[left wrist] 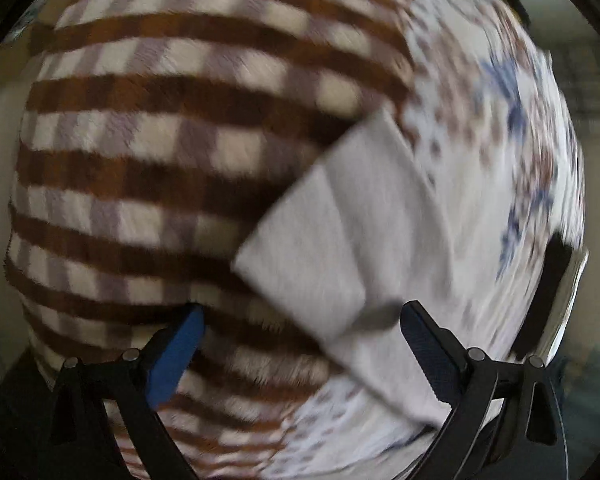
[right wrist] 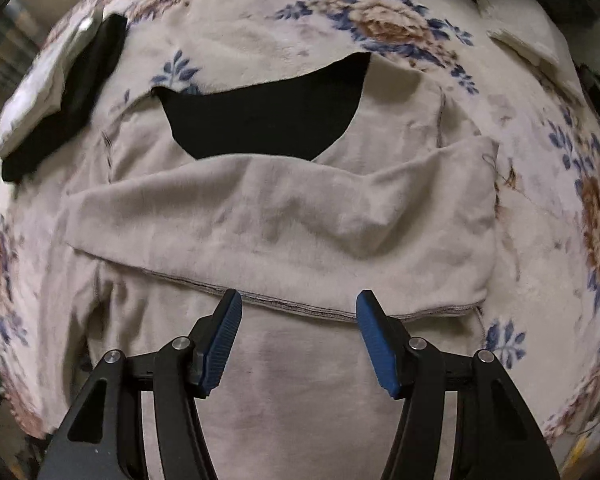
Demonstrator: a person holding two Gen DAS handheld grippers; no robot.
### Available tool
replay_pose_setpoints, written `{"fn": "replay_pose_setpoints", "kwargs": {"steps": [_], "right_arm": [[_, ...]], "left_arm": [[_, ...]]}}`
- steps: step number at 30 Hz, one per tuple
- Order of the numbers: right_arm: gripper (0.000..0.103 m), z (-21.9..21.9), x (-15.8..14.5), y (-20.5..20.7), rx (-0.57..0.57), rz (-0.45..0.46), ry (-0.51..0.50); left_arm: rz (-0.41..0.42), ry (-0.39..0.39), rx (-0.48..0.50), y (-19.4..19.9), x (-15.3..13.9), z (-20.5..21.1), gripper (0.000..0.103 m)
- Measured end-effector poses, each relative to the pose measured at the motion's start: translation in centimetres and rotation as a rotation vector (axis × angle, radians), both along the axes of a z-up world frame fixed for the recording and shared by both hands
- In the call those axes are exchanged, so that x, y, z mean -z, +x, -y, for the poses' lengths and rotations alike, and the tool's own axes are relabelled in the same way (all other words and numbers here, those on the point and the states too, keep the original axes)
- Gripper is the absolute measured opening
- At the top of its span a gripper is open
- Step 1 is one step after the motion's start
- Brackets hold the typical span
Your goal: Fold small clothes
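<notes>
Home, most likely a bedroom or living room. Work surface is soft: a fleece floral blanket (right wrist: 400,28) with blue and brown flowers, spread like a bed or sofa cover. A brown-and-white checked blanket (left wrist: 160,140) lies beside it on the left. Folded clothes (right wrist: 528,40) sit at the far right, a dark and white pile (right wrist: 60,96) at the far left. Surroundings dim and blurred.

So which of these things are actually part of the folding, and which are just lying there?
Part of the job:
- beige garment, partly folded
- right gripper, open above it
- left gripper, open

Just lying about:
- floral blanket underneath
- brown checked blanket
- black cloth at the edge
</notes>
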State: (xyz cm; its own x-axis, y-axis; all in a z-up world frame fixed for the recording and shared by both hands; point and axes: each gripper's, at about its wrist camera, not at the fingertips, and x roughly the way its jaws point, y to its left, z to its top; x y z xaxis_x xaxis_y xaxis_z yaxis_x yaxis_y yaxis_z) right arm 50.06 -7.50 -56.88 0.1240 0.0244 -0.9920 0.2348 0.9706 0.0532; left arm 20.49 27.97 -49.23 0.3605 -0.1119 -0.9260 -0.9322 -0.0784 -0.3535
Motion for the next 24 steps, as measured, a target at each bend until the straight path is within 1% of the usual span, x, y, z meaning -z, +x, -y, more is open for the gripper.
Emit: {"fn": "replay_pose_setpoints", "kwargs": {"steps": [2,3,4,5,6,7,9,12,15,16,17,18,19,21,24], "right_arm": [[0.062,-0.8,0.3,0.3,-0.026,-0.022,-0.038],[0.062,-1.1,0.4,0.3,-0.036,-0.027,-0.063],[0.062,-1.7,0.3,0.5,-0.055,-0.030,-0.088],[0.062,-2.0,0.2,0.5,-0.066,-0.028,-0.084],[0.062,-2.4,0.1,0.7,-0.072,-0.028,-0.069],[0.062,-2.7,0.0,0.9,-0.072,-0.029,-0.062],[0.062,-3.2,-0.2,1.0,-0.075,-0.027,-0.051],[0.062,-3.9,-0.6,0.8,-0.084,-0.027,-0.019],[0.062,-3.9,-0.7,0.4,-0.105,-0.018,-0.029],[0.067,-3.7,-0.7,0.1,-0.103,-0.014,-0.030],[0.074,-3.4,-0.6,0.0,-0.098,-0.015,-0.026],[0.088,-2.8,-0.3,-0.1,-0.085,-0.018,-0.015],[0.094,-2.2,-0.2,-0.4,-0.061,-0.017,0.001],[0.094,-1.2,0.1,-0.4,-0.036,-0.023,-0.013],[0.095,-0.2,0.3,-0.3,-0.022,-0.039,-0.047]], "left_arm": [[-0.026,0.034,-0.016,0.0,-0.1,-0.3,0.094],[-0.053,0.072,-0.007,0.5,-0.5,-0.3,0.084],[-0.069,0.097,0.002,1.0,-1.0,-0.3,0.070],[-0.101,0.129,0.024,1.6,-1.4,-0.4,0.060],[-0.123,0.179,0.052,2.2,-2.0,-0.4,0.038],[-0.127,0.208,0.061,2.5,-2.4,-0.7,0.020],[-0.109,0.261,0.080,3.2,-3.0,-1.4,0.006],[-0.059,0.301,0.094,4.2,-4.0,-2.7,0.005],[-0.027,0.364,0.157,6.5,-6.4,-3.3,0.005],[-0.017,0.397,0.194,7.6,-7.7,-3.4,0.005],[-0.007,0.438,0.239,9.1,-8.9,-2.3,0.005],[0.010,0.482,0.290,10.4,-10.4,-1.9,0.005],[0.028,0.529,0.350,11.6,-11.8,-0.9,0.005],[0.054,0.612,0.475,14.3,-14.4,1.3,0.005],[0.112,0.709,0.660,18.5,-17.5,5.7,0.005]]}}
